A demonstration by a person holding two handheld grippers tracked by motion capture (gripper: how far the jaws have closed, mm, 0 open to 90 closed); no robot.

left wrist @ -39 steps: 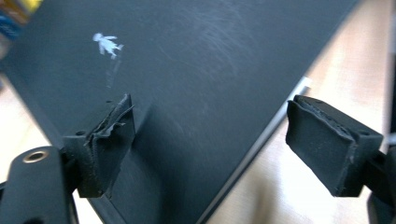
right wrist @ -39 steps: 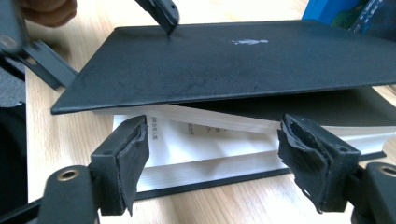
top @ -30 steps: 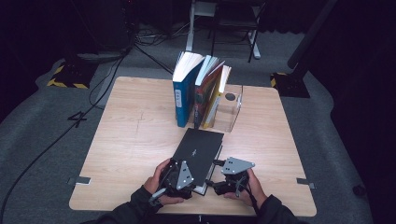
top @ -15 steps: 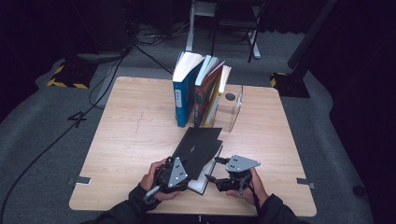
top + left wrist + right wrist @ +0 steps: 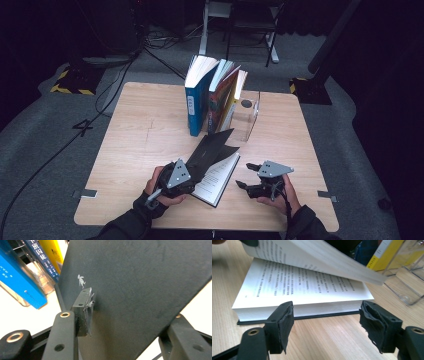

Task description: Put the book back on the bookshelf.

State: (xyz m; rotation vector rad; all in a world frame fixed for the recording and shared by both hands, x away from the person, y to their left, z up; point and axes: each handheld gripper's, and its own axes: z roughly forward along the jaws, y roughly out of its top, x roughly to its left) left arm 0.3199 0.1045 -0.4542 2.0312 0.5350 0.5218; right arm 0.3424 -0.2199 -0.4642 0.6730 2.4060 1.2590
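Observation:
A black-covered book [image 5: 218,178] lies at the table's near middle, opened partway. My left gripper [image 5: 191,174] is at its near left edge, and its jaws have just been closing. They are shut on the black cover [image 5: 140,285] and a wad of pages, holding them tilted up. One pad [image 5: 83,312] presses flat on the cover's outside. My right gripper [image 5: 245,175] hovers just right of the book, open and with nothing between its pads. In the right gripper view the printed page [image 5: 307,287] lies flat ahead of that gripper [image 5: 325,322], with the lifted pages [image 5: 324,257] arching above.
Several upright books, blue [image 5: 196,102], multicoloured [image 5: 223,97] and yellow [image 5: 236,95], lean in a clear acrylic stand [image 5: 251,117] at the table's far middle. Bare wood [image 5: 135,135] spreads to the left and right. The near table edge is just behind my hands.
The book lay closed a second ago; my left gripper has closed on its cover and raised it with some pages, baring a white page. My right gripper has slid right, off the book.

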